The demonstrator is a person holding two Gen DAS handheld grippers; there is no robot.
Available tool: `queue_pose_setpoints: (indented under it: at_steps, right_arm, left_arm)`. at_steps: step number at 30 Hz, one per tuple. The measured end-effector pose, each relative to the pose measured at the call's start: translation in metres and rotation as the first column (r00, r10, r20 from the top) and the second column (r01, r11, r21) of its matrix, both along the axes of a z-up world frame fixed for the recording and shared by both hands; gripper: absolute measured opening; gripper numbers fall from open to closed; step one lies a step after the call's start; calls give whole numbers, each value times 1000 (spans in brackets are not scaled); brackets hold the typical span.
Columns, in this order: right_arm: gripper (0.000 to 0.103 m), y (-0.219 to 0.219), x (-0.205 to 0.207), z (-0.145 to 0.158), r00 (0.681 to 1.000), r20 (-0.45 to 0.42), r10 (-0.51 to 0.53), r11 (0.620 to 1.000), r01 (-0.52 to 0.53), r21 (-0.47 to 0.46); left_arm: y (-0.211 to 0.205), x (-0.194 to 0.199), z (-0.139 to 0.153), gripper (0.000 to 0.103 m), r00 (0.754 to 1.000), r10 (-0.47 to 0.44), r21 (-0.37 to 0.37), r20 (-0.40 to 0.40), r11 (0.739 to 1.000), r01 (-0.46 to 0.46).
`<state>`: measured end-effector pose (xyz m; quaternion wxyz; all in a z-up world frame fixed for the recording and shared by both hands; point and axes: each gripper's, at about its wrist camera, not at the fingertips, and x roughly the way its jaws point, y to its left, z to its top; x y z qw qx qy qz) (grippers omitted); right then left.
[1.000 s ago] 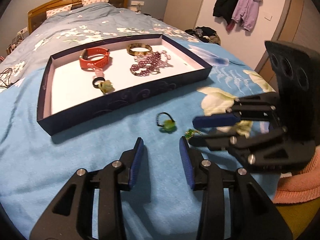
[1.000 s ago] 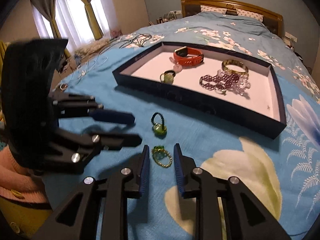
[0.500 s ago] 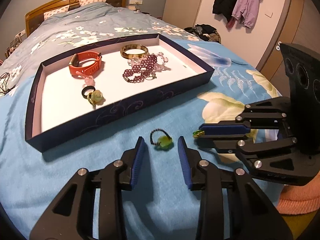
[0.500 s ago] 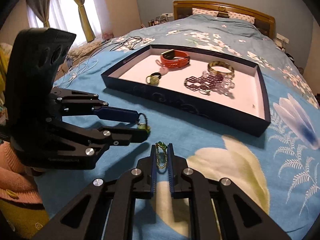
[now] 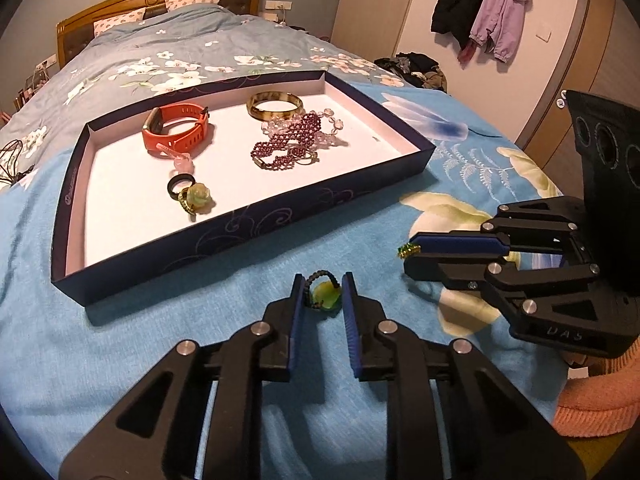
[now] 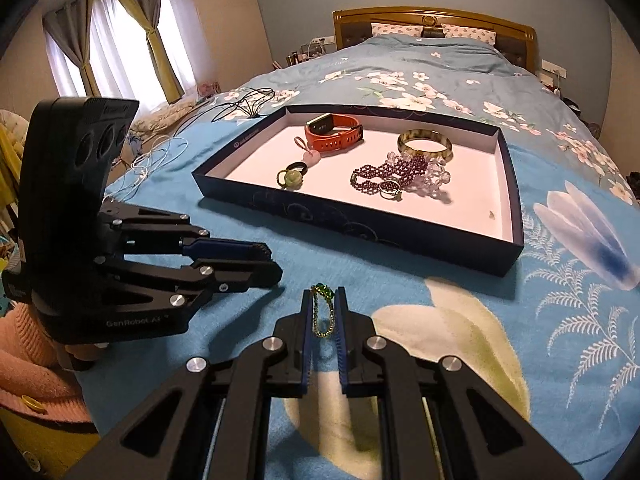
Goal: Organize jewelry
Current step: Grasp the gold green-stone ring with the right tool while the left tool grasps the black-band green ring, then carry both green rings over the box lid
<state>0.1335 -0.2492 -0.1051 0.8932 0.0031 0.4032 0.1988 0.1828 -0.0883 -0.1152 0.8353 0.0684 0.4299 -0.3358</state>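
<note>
A dark blue tray [image 5: 280, 216] [image 6: 360, 232] with a white floor lies on the bed. It holds an orange watch [image 5: 176, 130], a bangle [image 5: 275, 104], purple beads [image 5: 288, 144] and a green ring [image 5: 196, 198]. My left gripper [image 5: 323, 292] is shut on a green stone ring with a dark band [image 5: 325, 295], in front of the tray. My right gripper [image 6: 324, 308] is shut on a gold ring with a green stone [image 6: 323, 310], lifted off the blanket; it also shows in the left wrist view [image 5: 408, 250].
The blue floral blanket [image 6: 520, 340] covers the bed. Cables [image 6: 160, 152] lie at the bed's left side. Clothes [image 5: 484, 12] hang on the wall at the right. A wooden headboard [image 6: 436, 20] stands at the far end.
My left gripper moved forward and closed on the green stone ring. My right gripper closed on the gold ring and lifted it.
</note>
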Motion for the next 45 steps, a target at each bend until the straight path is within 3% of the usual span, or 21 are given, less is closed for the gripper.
queue_pose_setpoints:
  at_steps: [27,45]
  right_arm:
    - [9,-6,13,31,995,91,-32,999,30,28]
    - [9,-7,36,41,993,115,-38,999,36,16]
  left_arm:
    - [33,10,45,18,991,95,-51,97,995,-90]
    - [30,31,50,18,987,116,-50,113,993,-111]
